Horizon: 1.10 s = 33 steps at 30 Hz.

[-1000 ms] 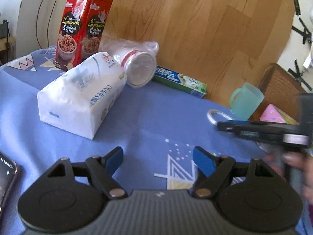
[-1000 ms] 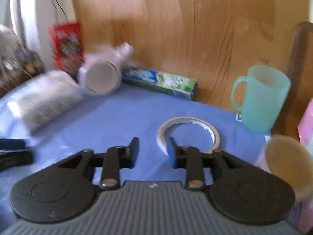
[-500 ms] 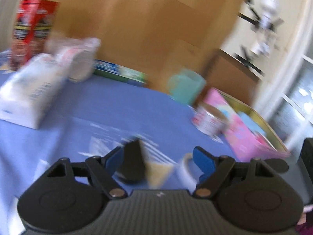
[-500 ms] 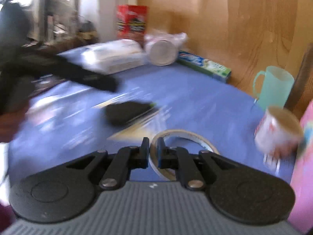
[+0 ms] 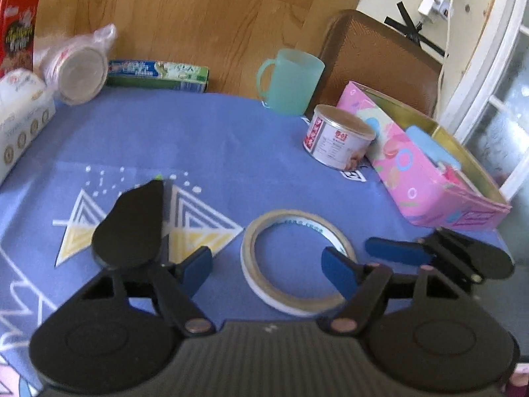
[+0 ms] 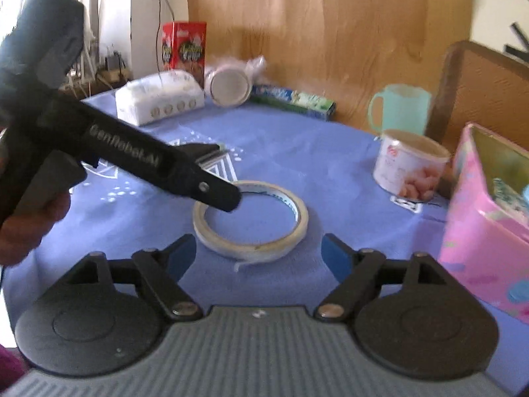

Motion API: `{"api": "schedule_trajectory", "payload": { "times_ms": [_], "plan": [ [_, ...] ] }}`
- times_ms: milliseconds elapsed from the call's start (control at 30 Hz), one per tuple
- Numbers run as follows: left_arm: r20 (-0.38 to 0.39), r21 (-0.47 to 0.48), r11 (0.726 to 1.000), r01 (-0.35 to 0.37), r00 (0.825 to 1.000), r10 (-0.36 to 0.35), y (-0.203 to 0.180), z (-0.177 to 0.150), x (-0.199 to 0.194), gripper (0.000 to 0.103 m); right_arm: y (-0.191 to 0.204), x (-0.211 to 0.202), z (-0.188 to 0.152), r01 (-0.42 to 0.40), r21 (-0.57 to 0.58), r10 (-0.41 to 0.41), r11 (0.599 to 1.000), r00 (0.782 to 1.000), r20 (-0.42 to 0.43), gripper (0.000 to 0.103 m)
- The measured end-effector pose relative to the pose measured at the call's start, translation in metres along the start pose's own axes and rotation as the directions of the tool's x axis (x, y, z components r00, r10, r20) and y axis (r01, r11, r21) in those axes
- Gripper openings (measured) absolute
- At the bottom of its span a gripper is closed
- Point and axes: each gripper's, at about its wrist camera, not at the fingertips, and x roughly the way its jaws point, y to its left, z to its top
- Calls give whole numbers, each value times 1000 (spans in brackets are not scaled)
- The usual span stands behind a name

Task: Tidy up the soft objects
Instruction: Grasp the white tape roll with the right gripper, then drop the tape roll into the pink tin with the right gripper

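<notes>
Both views are showing a roll of tape (image 5: 296,261) lying flat on the blue-clothed table (image 5: 205,139), between the two grippers. The left gripper (image 5: 267,264) is hovering over the ring with its fingers closing; the right blue pad is lying over the roll's far-right rim, the left pad is clear of it, and nothing is yet clamped. The right gripper (image 6: 258,253) is standing just short of the roll with its fingers opening wide and nothing between them. A black, spoon-shaped object (image 5: 130,228) is lying just left of the tape. The pink box (image 5: 426,178), open at the top, is sitting at the table's right edge, with a tin can (image 5: 337,140) and a green mug (image 5: 289,81) beyond the roll. A white tissue pack (image 6: 158,101), probably the soft item concerned, is resting well apart at the far left.

Judged advice: only one gripper should be taking the roll. The fingers should be straddling one wall of the ring, one inside and one outside, and should be pressing squarely before any lift, while the other gripper is keeping clear.
</notes>
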Motion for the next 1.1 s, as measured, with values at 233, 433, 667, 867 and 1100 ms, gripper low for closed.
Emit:
{"api": "schedule_trajectory", "payload": {
  "times_ms": [233, 433, 667, 867, 1100],
  "plan": [
    [-5, -20, 999, 33, 999, -33, -8, 7, -7, 58, 5, -16, -8, -14, 7, 14, 1000, 996, 90, 76],
    [58, 64, 990, 129, 989, -133, -55, 40, -21, 58, -10, -66, -9, 125, 24, -127, 992, 960, 250, 76],
    [95, 247, 930, 272, 948, -302, -161, 88, 4, 72, -78, -122, -11, 345, 136, -371, 929, 866, 336, 76],
    [71, 248, 933, 261, 956, -286, -193, 98, 34, 84, -144, -93, -22, 587, 193, -617, 787, 759, 209, 86],
    [142, 221, 962, 161, 971, -195, -128, 67, -9, 86, -153, -116, -41, 458, 376, -567, 806, 779, 266, 80]
  ]
}}
